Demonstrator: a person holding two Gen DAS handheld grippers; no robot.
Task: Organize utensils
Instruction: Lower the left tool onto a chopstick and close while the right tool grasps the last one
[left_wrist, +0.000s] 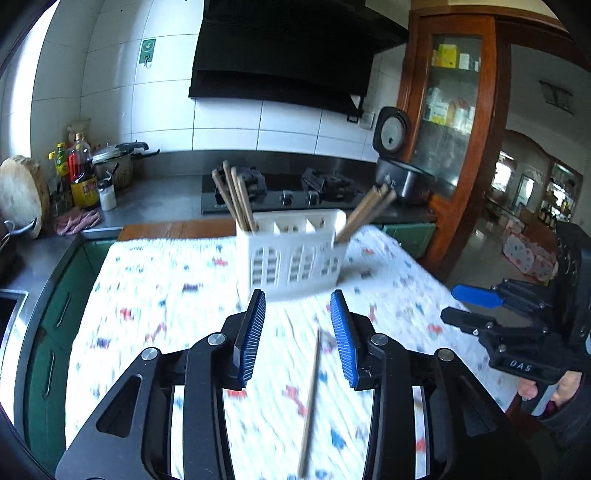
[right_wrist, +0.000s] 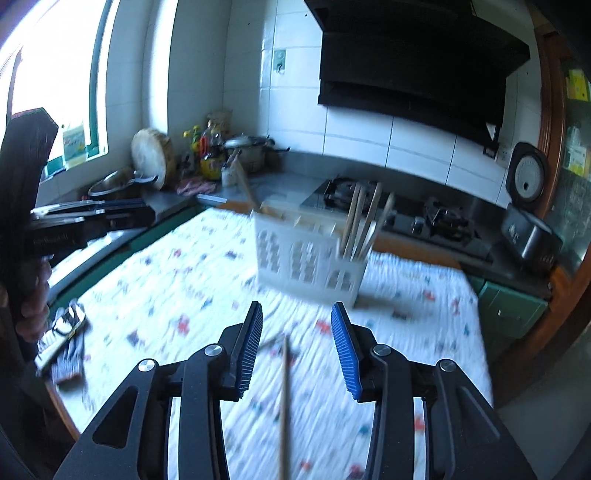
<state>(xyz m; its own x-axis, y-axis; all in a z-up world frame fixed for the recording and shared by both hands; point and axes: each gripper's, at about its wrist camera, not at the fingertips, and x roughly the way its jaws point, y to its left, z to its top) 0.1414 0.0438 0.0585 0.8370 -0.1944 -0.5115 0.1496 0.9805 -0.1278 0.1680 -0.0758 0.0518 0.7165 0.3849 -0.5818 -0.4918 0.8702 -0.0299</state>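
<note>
A white slotted utensil holder (left_wrist: 291, 254) (right_wrist: 310, 258) stands on the patterned cloth (left_wrist: 166, 295). Wooden chopsticks (left_wrist: 236, 199) (right_wrist: 364, 221) lean out of its end compartments. In the left wrist view a loose chopstick (left_wrist: 312, 398) lies on the cloth below the gap of my left gripper (left_wrist: 297, 306), whose blue pads stand apart and touch nothing. In the right wrist view a chopstick (right_wrist: 284, 398) lies likewise under my right gripper (right_wrist: 297, 314), which is open and empty. Each gripper also shows at the edge of the other's view: the right gripper (left_wrist: 458, 304), the left gripper (right_wrist: 144, 214). Both views are blurred.
Behind the cloth runs a steel counter with a gas hob (left_wrist: 280, 192), a rice cooker (left_wrist: 399, 173), bottles (left_wrist: 83, 173), a pot (left_wrist: 118, 158) and a round board (left_wrist: 20, 195). A dark packet (right_wrist: 66, 343) lies at the cloth's left edge. A sink (left_wrist: 7, 314) is at far left.
</note>
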